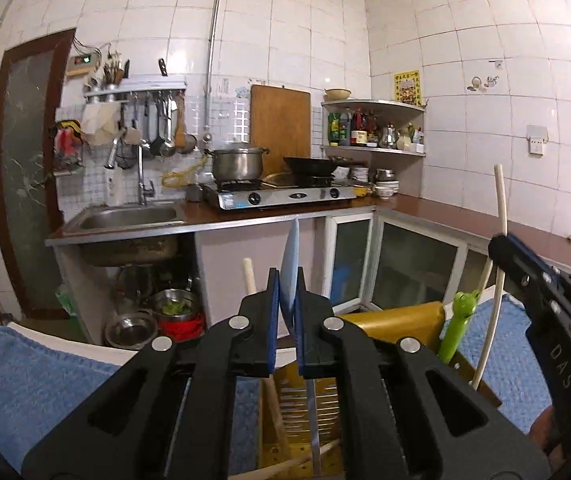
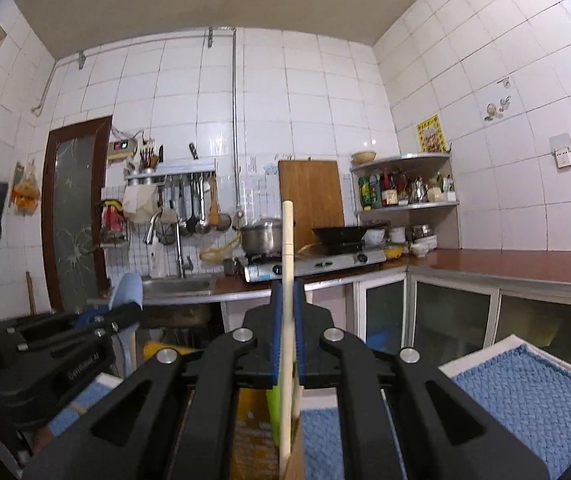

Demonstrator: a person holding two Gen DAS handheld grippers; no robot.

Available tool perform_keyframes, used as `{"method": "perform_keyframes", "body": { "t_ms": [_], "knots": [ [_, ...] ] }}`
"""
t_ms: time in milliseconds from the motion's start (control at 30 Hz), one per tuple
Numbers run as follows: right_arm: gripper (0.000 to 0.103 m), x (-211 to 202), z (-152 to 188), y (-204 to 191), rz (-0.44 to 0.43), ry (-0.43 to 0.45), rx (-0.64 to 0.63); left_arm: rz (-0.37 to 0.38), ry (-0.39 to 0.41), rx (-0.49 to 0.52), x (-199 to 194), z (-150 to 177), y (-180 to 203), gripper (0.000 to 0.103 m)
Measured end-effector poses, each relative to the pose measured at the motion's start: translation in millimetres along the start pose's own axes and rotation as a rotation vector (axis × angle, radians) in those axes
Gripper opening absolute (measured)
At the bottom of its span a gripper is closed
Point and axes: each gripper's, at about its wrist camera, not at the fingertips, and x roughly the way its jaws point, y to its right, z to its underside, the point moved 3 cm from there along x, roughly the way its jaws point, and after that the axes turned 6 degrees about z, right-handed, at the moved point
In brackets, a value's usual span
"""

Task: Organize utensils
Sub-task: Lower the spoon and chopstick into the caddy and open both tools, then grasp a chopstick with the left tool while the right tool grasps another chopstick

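In the left wrist view my left gripper [image 1: 287,274] is shut on the pale blue handle of a flat utensil [image 1: 290,248]. Its metal blade runs down into a yellow slotted utensil holder [image 1: 393,318] just below. A green frog-shaped utensil [image 1: 458,330] and a wooden handle [image 1: 249,276] stand in that holder. At the right, my right gripper [image 1: 499,242] is shut on a thin cream stick [image 1: 500,200]. In the right wrist view my right gripper [image 2: 288,286] clamps the same cream stick [image 2: 288,240] upright over the holder [image 2: 245,420]. My left gripper [image 2: 131,308] is at the left.
A blue woven towel [image 1: 45,380] lies under the holder on both sides. Beyond it are a sink [image 1: 125,218], a gas stove [image 1: 281,196] with a steel pot [image 1: 238,164] and a wok [image 1: 311,165], a wooden cutting board [image 1: 280,120], a corner shelf [image 1: 377,150] and a red-brown counter [image 2: 525,266].
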Motion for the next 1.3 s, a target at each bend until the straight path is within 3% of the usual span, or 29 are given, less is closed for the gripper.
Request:
{"method": "perform_keyframes", "body": {
  "t_ms": [333, 367, 433, 533, 600, 633, 733, 933, 1300],
  "knots": [
    [0.006, -10.3, 17.1, 5.3, -0.034, -0.152, -0.035, -0.006, -0.083, -0.021, -20.9, 2.7, -5.3, 0.009],
    [0.007, -10.6, 18.1, 5.4, -0.032, -0.177, -0.04, -0.009, -0.097, -0.028, -24.0, 1.6, -6.5, 0.012],
    [0.007, -13.1, 18.0, 9.0, -0.033, -0.225, -0.036, -0.03, -0.11, -0.037, -31.2, -0.4, -10.2, 0.037],
    [0.007, -18.3, 17.0, 14.6, -0.041, -0.293, -0.021, -0.047, -0.132, -0.056, -43.3, -0.9, -17.4, 0.045],
    [0.007, -26.0, 15.5, 19.9, -0.041, -0.318, -0.012, -0.048, -0.16, -0.082, -54.1, 0.5, -25.2, 0.06],
    [0.011, -31.1, 14.7, 23.6, -0.049, -0.339, -0.002, -0.052, -0.166, -0.091, -60.2, 1.2, -28.3, 0.068],
    [0.064, -49.1, 12.4, 33.4, -0.045, -0.37, 0.015, -0.066, -0.177, -0.105, -82.7, 3.6, -35.8, 0.087],
    [0.067, -85.3, 18.4, 43.5, -0.007, -0.438, -0.024, -0.057, -0.237, -0.103, -120.2, 20.0, -35.2, 0.098],
    [0.071, -119.0, 57.4, 64.0, 0.023, -0.589, -0.011, -0.011, -0.351, -0.134, -154.7, 64.9, -14.3, 0.098]
  ]
}}
